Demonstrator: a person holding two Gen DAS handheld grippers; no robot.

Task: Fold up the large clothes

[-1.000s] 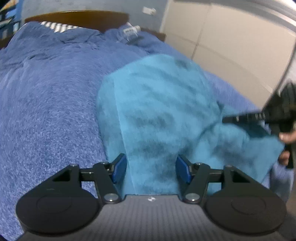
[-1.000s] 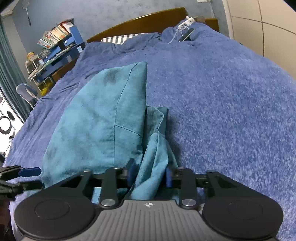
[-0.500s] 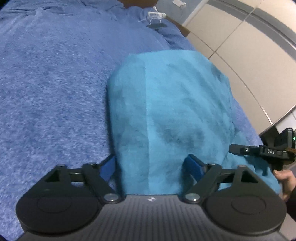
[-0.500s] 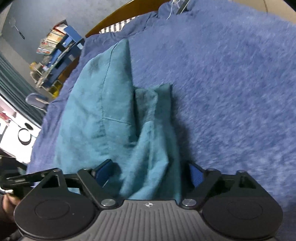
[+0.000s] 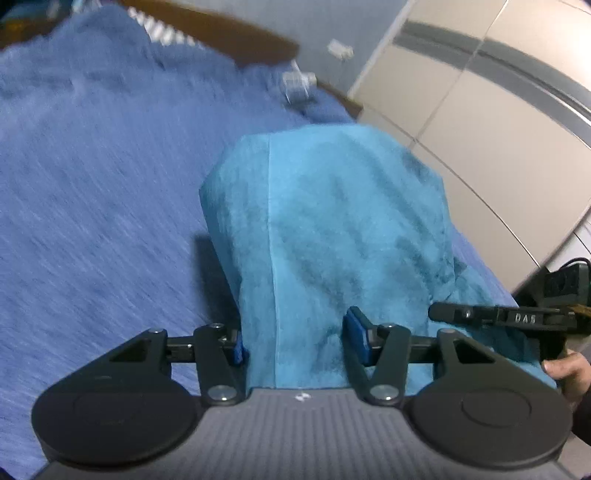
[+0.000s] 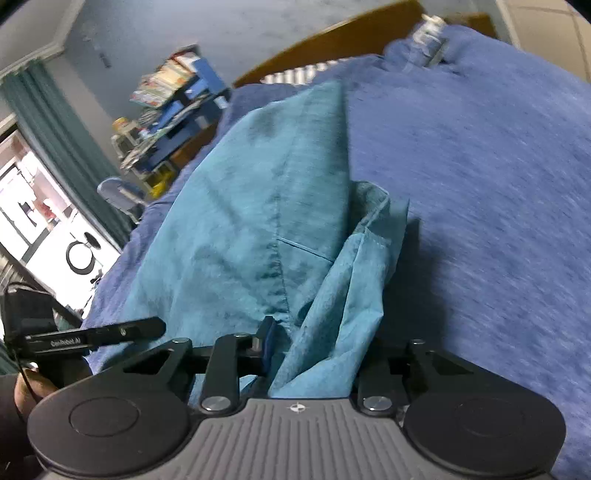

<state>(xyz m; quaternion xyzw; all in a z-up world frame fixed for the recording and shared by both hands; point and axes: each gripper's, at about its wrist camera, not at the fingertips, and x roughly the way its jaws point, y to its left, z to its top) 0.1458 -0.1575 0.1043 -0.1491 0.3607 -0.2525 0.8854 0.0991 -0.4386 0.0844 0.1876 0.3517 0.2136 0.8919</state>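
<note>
Left wrist view: your left claw [image 5: 297,341] sits nearest, its blue pads [image 5: 356,339] spread wide with the teal garment [image 5: 332,236] running between them; the left pad sits at the cloth's edge, the right one looks to stand just clear, so nothing is pinched. From there the garment stretches away over the blue blanket [image 5: 92,184] on the bed, a seam running up its length. To your right, your other hand's tool reaches in at the garment's near corner. Farther off lie the wooden headboard [image 5: 229,33] and a pale wardrobe [image 5: 498,122].

Right wrist view: your right claw [image 6: 317,345] is also parted wide, a bunched fold of the teal garment [image 6: 240,206] lying loosely in the gap; only the left pad [image 6: 266,341] shows, the right one is hidden behind cloth. The garment fans out up and left across the blanket [image 6: 498,166]. Beyond it stand a cluttered blue shelf [image 6: 177,110], a green curtain [image 6: 62,147] and the headboard [image 6: 332,40].
</note>
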